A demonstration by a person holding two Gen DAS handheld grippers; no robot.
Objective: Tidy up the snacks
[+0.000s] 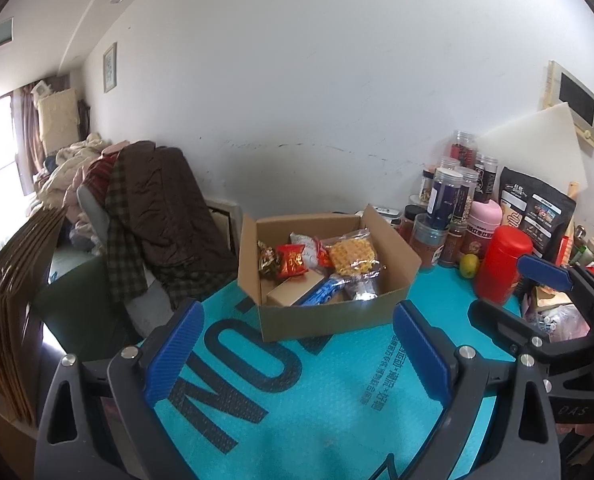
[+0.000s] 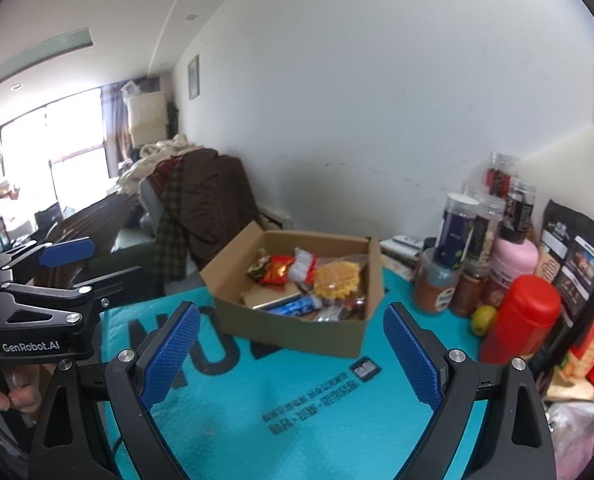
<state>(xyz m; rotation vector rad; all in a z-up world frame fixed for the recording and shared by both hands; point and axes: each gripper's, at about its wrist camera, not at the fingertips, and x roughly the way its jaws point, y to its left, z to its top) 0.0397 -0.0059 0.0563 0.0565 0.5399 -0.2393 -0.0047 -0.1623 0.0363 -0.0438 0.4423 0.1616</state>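
- Teal mat (image 1: pixel 329 396): covers the surface; large dark lettering printed on it.
- Red bottle (image 1: pixel 499 264): upright at the right side of the mat.
- Small yellow-green fruit (image 1: pixel 469 266): just beside the red bottle; possibly a lemon, too small to confirm.
- Pink bottle (image 2: pixel 515 256): upright behind the red bottle.
- Clear lidded jars (image 1: pixel 453 196): clustered against the wall.
- Black pouch (image 1: pixel 537 212): standing right of the jars.
- Brown jacket (image 1: pixel 165 208): draped over a chair.
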